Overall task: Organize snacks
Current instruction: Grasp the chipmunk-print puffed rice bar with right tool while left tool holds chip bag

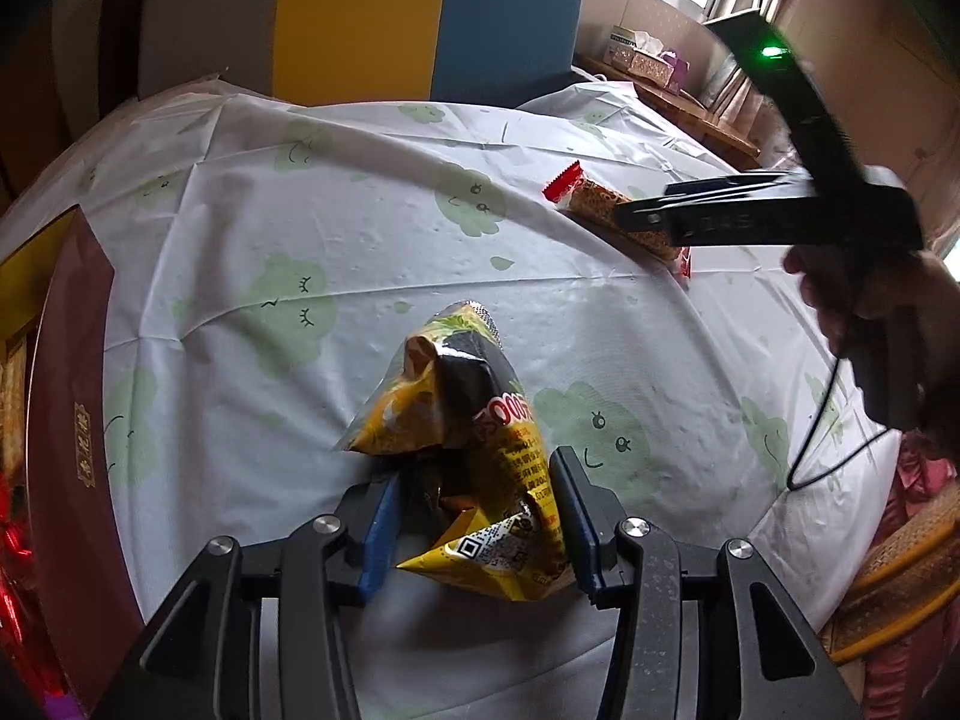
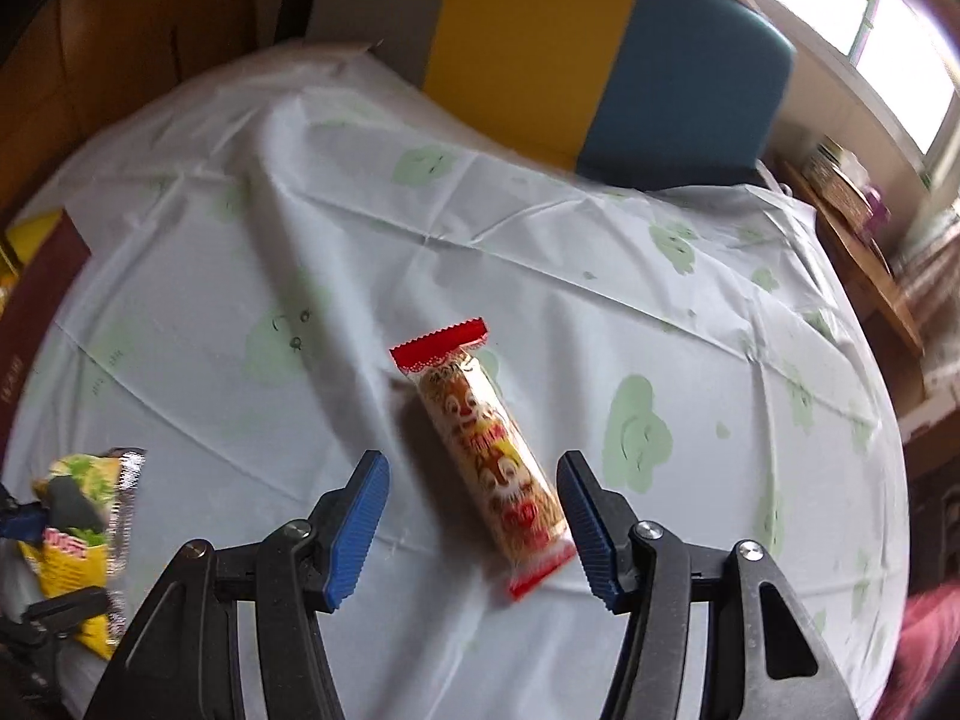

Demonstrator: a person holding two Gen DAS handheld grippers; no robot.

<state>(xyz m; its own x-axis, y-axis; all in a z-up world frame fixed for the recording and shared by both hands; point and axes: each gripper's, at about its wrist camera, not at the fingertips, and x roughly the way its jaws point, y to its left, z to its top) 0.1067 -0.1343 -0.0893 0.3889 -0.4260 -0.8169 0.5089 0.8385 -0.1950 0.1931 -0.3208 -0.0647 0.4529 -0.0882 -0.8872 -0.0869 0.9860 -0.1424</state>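
The tablecloth point(image 1: 360, 228) is white w/ pale green cloud faces. The crumpled snack bag point(image 1: 474, 438) mid-frame is yellow & black w/ a silver edge; the long snack pack point(image 2: 495, 468) is tan w/ red ends & cartoon chipmunks. Both grippers' pads point(image 2: 354, 525) are blue, and the box point(image 1: 66, 420) at left edge is dark red w/ gold marks.

Daylight enters from the window point(image 2: 900, 30) at upper right, blown out to white glare. The tablecloth point(image 1: 360, 210) is evenly lit (shadows soft, short). Fisheye bending curves the edges and darkens the corners; the right wrist view is motion-blurred, especially its margins.
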